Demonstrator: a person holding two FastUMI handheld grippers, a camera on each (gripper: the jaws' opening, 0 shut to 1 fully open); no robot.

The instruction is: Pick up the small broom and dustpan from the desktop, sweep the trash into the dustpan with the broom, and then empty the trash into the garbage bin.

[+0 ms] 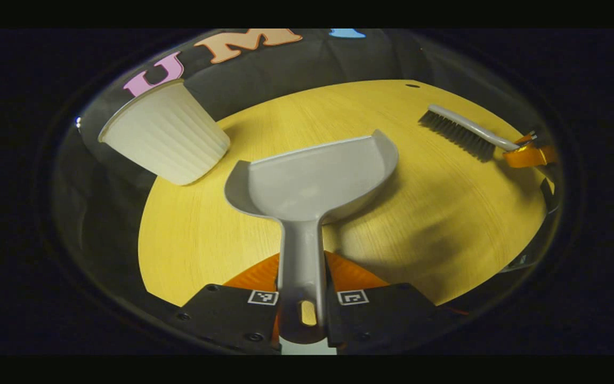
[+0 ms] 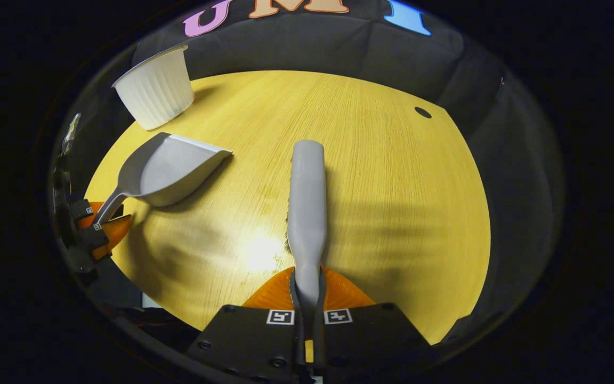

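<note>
The left gripper [image 1: 301,290] is clenched on the handle of the grey dustpan [image 1: 312,178], both fingers pressing its sides; the handle runs straight forward along the fingers and the open mouth faces away, toward the far edge of the yellow wooden desktop [image 1: 435,213]. In the right gripper view the dustpan [image 2: 166,168] shows tilted near the desktop's left edge, its lip toward the middle of the desktop [image 2: 392,186], with the left gripper [image 2: 99,224] behind it.

The right gripper [image 2: 307,298] grasps the small broom [image 2: 307,202] by its handle, whose long axis also points forward along the fingers. From the left gripper view the broom [image 1: 464,130] lies toward the desktop's right edge, bristles down and its head pointing left toward the dustpan, with the right gripper [image 1: 531,154] partly cut off at the rim.

The white ribbed garbage bin [image 1: 166,133] stands upright at the far left edge, just beside the dustpan's left wall and nearer to the left gripper than to the right; it also shows at the far left corner in the right gripper view [image 2: 155,93].

The move ahead probably turns on broom and pan mouth facing each other across the bare middle. I can make out no trash between them or inside the pan; any scraps are too small or hidden. The bristles are hidden under the broom's back in the right gripper view.
</note>
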